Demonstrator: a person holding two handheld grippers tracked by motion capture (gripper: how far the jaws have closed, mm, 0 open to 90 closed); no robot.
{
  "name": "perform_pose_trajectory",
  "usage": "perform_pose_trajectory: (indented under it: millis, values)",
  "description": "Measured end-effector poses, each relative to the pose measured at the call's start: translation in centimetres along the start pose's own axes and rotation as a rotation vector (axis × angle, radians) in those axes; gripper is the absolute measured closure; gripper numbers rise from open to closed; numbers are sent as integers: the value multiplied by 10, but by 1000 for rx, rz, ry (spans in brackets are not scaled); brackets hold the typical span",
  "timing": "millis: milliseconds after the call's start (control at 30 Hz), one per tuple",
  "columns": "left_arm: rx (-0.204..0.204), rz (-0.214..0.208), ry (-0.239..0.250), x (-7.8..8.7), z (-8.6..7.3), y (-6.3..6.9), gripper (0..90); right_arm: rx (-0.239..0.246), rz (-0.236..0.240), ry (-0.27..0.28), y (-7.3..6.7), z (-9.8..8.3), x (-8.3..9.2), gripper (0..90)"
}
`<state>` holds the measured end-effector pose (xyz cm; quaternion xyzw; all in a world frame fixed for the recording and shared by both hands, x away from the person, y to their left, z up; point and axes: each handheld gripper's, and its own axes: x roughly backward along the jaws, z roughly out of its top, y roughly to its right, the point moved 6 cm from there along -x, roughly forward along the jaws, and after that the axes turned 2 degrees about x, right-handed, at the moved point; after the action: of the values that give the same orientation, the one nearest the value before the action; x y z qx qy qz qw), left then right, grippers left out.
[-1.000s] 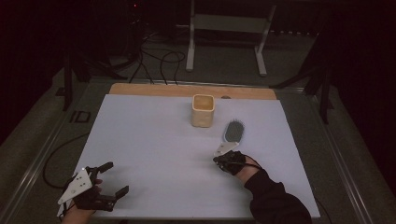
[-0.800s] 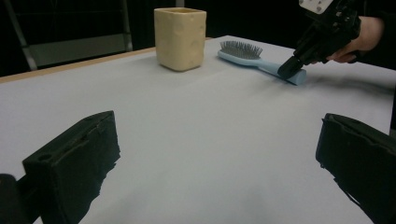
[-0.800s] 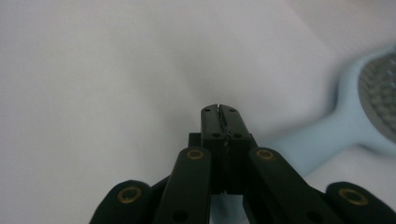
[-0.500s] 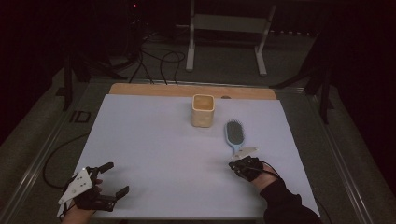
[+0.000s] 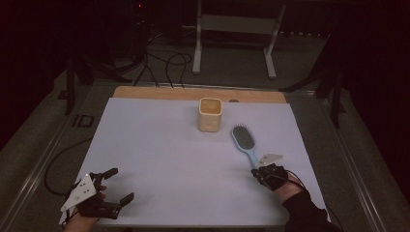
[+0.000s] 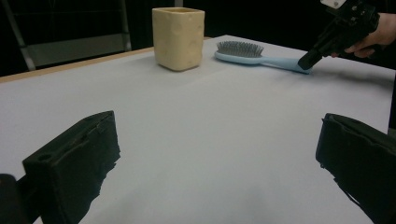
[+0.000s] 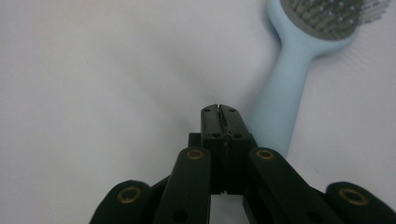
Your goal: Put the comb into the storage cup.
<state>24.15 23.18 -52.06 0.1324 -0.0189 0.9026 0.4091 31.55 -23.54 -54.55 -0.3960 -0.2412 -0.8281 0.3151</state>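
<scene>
A pale blue plastic brush [image 5: 244, 140] with grey bristles lies flat on the white table [image 5: 159, 150], just right of a squarish cream cup [image 5: 210, 114]. The right gripper [image 7: 218, 110], jaws pressed together, sits beside its handle. The left gripper [image 5: 115, 184] gapes empty.

Left gripper [image 5: 117, 184] low at the near left corner, jaws spread wide apart, held by a hand [image 5: 82, 220]. Right gripper [image 5: 255, 171] at near right, jaws pressed together, empty, dark sleeve [image 5: 307, 215] trailing behind.
</scene>
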Motion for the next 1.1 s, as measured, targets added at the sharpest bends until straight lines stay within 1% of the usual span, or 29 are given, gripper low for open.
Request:
perform_pose_trajectory:
  millis: [367, 433, 467, 533, 600, 733, 767, 833, 900, 1000, 1033, 1100]
  values:
    - [3, 0, 1, 0, 0, -1, 0, -17, -32, -19, 13, -8, 5, 900]
    - [-1, 1, 0, 0, 0, 0, 0, -27, -30, -19, 16, -10, 5, 900]
    - [2, -2, 2, 0, 0, 0, 0, -40, -39, -27, 19, -12, 4, 900]
    - [0, 2, 2, 0, 0, 0, 0, -49, -37, -20, 20, -13, 4, 900]
    - [-5, 6, 6, 0, 1, 0, 0, -70, -30, 5, 21, -11, 8, 900]
    - [-2, 3, 9, 0, 1, 1, 0, -62, -29, 23, 20, -4, 14, 900]
    - [-2, 2, 4, 0, 1, 1, 0, -71, -35, 31, 22, 0, 16, 900]
    - [-9, 4, 7, 0, 1, 1, 0, -71, -39, 33, 23, 2, 17, 900]
    - [-11, 7, 20, 1, 3, 1, 0, -73, -45, 35, 25, 6, 19, 900]
    - [-2, 9, 19, 1, 2, 0, 0, -64, -56, 43, 27, 13, 22, 900]
    - [-3, 9, 15, 1, 2, 0, 0, -62, -61, 47, 28, 17, 24, 862]
    - [-1, 5, 16, 1, 2, 0, 0, -58, -68, 50, 28, 19, 25, 855]
